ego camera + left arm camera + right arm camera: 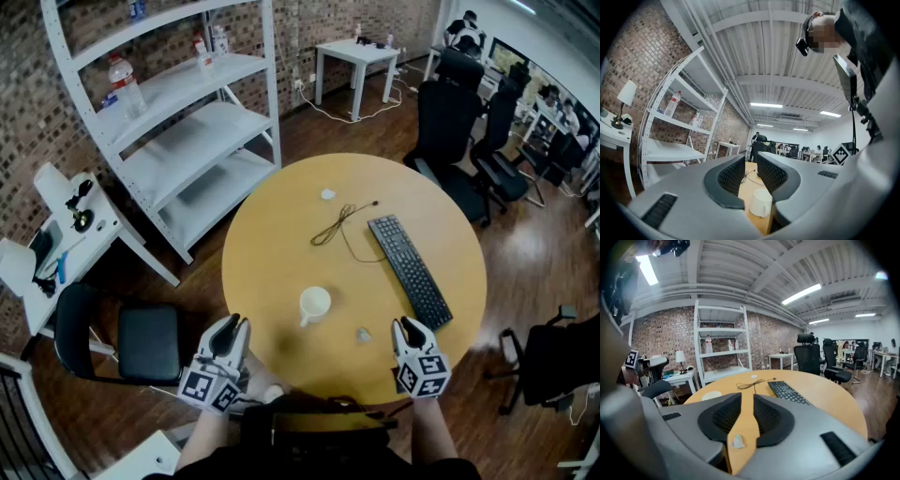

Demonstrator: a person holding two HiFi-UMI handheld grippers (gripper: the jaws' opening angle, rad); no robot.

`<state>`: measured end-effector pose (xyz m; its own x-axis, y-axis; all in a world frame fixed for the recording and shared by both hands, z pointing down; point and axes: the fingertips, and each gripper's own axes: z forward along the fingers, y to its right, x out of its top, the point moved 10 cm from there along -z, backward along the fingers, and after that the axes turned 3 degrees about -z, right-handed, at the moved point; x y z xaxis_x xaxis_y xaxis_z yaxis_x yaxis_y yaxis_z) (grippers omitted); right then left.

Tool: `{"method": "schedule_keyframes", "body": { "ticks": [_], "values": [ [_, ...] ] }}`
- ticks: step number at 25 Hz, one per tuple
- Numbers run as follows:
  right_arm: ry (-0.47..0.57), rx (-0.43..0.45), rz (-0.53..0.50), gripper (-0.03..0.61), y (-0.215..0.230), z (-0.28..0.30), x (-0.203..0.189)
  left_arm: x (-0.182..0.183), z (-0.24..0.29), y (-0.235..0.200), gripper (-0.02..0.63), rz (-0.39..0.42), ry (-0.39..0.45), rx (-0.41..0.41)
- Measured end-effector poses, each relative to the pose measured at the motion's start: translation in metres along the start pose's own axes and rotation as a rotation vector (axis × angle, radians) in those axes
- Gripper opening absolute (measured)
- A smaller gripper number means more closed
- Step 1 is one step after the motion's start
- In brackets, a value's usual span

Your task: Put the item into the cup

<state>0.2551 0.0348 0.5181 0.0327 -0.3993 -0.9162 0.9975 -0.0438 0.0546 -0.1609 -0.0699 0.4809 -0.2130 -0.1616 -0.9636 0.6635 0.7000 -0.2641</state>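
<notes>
Hovering empty, left tool (235, 324) and right tool (409, 325) stand slightly parted near the cup (314, 303).

The item (363, 334) is only a tiny greyish speck on the worktop (281, 244) in the head view, too small to say what it actually is, and same deal with the white blob (327, 194) further out. In the left gripper view the cup (761, 202) has its right side tucked behind a jaw of the left claw (751, 161). The bottle (125, 84) on the shelf (187, 89) has a label way too small to read.
</notes>
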Motion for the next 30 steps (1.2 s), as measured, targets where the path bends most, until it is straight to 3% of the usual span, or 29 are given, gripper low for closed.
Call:
{"method": "schedule_keyframes", "body": {
  "ticks": [1, 5, 13, 24, 26, 28, 30],
  "values": [
    [-0.041, 0.017, -0.016, 0.108, -0.002, 0.008, -0.006, 0.000, -0.001, 0.000, 0.074, -0.003, 0.000, 0.004],
    [-0.218, 0.071, -0.099, 0.174, -0.011, 0.037, -0.035, -0.004, -0.005, 0.001, 0.074, -0.012, -0.008, 0.019],
    [-0.484, 0.104, -0.195, 0.179, -0.021, 0.083, -0.084, -0.008, -0.027, 0.000, 0.074, -0.024, -0.065, 0.089],
    [-0.567, 0.159, -0.168, 0.179, -0.030, 0.097, -0.100, -0.017, -0.042, 0.012, 0.074, -0.059, -0.103, 0.147],
    [-0.565, 0.151, -0.189, 0.154, -0.031, 0.096, -0.101, -0.017, -0.041, 0.014, 0.074, -0.059, -0.101, 0.144],
    [-0.546, 0.143, -0.209, 0.081, -0.030, 0.096, -0.099, -0.017, -0.038, 0.013, 0.074, -0.058, -0.100, 0.137],
    [-0.516, 0.144, -0.205, 0.081, -0.029, 0.095, -0.093, -0.016, -0.035, 0.011, 0.074, -0.054, -0.095, 0.128]
  ]
}}
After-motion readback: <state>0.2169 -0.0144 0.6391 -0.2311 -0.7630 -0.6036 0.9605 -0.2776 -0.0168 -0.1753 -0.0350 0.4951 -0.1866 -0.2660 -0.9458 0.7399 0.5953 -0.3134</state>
